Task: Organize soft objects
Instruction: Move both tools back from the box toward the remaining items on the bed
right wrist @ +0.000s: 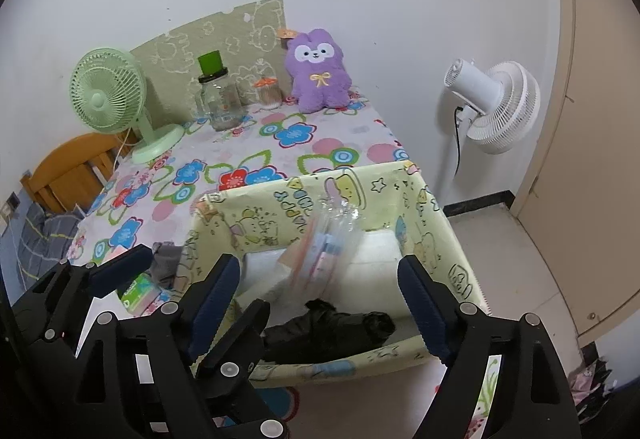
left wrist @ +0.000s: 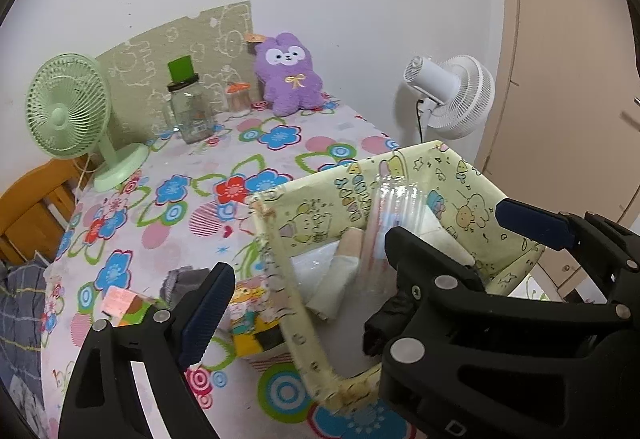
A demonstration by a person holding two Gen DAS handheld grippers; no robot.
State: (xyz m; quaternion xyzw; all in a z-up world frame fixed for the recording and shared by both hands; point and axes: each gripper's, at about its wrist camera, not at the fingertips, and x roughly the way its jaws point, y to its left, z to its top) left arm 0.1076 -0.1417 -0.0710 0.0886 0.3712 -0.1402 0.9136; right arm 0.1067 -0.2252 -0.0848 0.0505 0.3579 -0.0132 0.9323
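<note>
A pale green cartoon-print fabric box stands at the table's near right corner. Inside lie a clear plastic packet, folded white cloths, a beige roll and a black cloth. A grey cloth lies left of the box on the floral tablecloth. A purple plush bunny sits at the back. My left gripper is open, beside the box's left wall. My right gripper is open over the box, holding nothing.
A green desk fan, a glass jar with a green lid and a small orange-lidded jar stand at the back. A white floor fan stands right of the table. A colourful packet lies near the grey cloth.
</note>
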